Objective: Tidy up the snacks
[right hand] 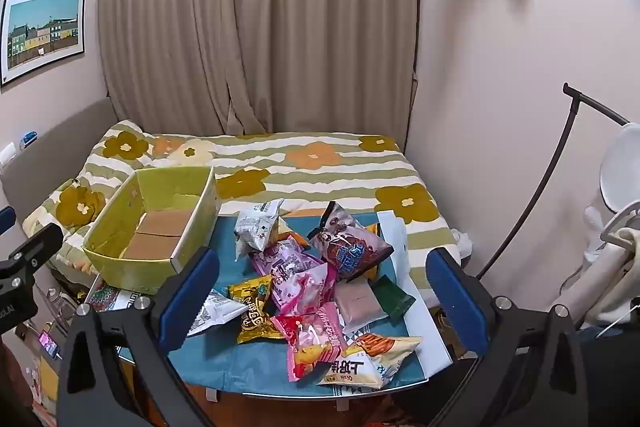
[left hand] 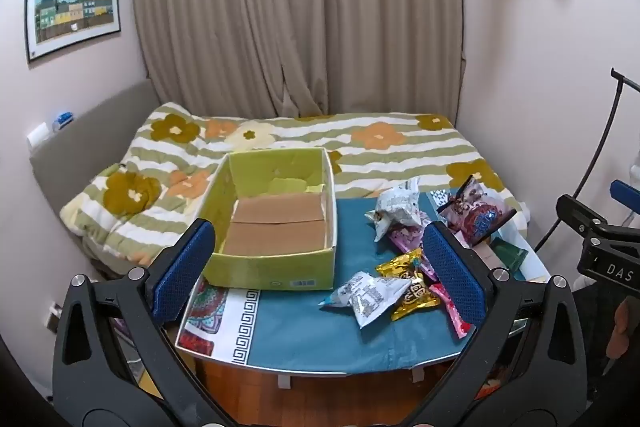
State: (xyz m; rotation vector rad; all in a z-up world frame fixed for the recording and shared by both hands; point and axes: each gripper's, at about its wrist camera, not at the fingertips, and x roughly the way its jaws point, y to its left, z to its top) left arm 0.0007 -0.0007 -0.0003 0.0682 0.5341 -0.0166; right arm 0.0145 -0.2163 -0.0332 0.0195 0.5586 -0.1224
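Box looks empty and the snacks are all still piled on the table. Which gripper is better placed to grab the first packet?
Probably the right gripper: open, with the snack pile directly between its fingers. The left gripper, also open, faces the green box, the pile off to its right.

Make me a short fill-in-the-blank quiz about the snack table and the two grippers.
1. The green cardboard box holds ____ snack packets.
2. The snack pile lies on a ____ tablecloth.
3. The jaws of the left gripper and the right gripper both stand ____.
4. Behind the table is a bed with a ____-patterned blanket.

Answers: no; blue; open; flower
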